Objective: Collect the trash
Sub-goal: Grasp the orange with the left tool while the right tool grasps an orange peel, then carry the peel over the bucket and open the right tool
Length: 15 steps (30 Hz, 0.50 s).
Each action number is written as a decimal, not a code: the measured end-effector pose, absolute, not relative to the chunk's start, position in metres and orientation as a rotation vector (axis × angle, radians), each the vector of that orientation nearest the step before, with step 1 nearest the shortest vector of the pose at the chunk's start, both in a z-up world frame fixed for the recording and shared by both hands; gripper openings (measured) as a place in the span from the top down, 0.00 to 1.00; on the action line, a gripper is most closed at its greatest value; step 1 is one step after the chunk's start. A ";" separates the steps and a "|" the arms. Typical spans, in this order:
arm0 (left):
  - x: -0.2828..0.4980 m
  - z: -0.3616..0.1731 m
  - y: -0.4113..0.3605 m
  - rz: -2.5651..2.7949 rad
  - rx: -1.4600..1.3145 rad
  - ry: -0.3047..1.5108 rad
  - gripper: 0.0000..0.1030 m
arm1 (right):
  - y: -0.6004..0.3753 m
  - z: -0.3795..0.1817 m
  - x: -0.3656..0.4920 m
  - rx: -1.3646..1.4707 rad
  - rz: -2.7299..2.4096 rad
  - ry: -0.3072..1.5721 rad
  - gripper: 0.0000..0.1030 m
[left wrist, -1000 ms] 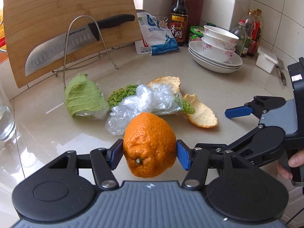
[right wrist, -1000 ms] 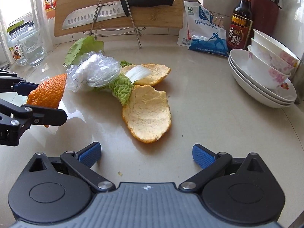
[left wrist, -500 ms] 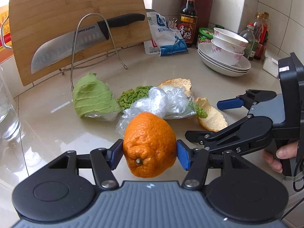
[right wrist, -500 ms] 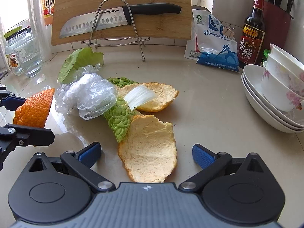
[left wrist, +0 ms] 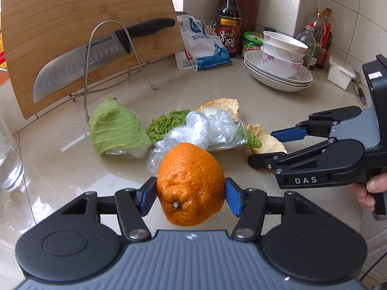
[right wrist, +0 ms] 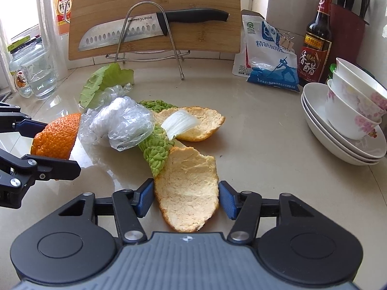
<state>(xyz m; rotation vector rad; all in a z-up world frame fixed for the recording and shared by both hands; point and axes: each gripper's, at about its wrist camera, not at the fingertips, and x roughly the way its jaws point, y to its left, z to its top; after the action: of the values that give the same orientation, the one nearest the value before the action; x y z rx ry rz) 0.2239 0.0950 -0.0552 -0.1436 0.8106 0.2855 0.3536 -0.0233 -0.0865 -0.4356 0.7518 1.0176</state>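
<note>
My left gripper [left wrist: 191, 198] is shut on a domed piece of orange peel [left wrist: 191, 183] and holds it just above the counter; it also shows in the right wrist view [right wrist: 56, 136]. My right gripper [right wrist: 186, 197] has its jaws around a pale curved orange peel [right wrist: 188, 188] lying inside-up on the counter, with both pads at its edges. Behind lie a crumpled clear plastic bag [right wrist: 123, 123], bumpy green scraps [right wrist: 157, 149], another peel [right wrist: 200, 125] with a white onion piece [right wrist: 180, 120], and a cabbage leaf [left wrist: 116, 130].
A cutting board with a knife [right wrist: 145, 29] on a wire rack stands at the back. A salt bag [right wrist: 268, 60], a vinegar bottle [right wrist: 314, 41] and stacked bowls on plates [right wrist: 350, 116] are on the right. Glass jars [right wrist: 33, 72] stand on the left.
My right gripper moved forward over the nearest pale peel and its jaws narrowed until they reach its edges. My left gripper kept its hold on the orange peel and shifted slightly.
</note>
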 end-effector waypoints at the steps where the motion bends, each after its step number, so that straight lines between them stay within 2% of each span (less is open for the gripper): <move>1: 0.224 -0.055 0.095 0.277 -0.139 0.813 0.43 | -0.024 -0.086 0.353 -0.437 1.016 0.753 0.42; 15: 0.222 -0.048 0.081 0.117 -0.088 0.880 0.47 | -0.066 -0.066 0.327 -0.409 0.967 0.788 0.43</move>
<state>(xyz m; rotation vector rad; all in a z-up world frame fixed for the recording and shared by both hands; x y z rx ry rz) 0.2224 0.0812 -0.0479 -0.0876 0.8804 0.1167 0.3273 -0.0661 -0.0657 -0.4088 0.7882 0.9667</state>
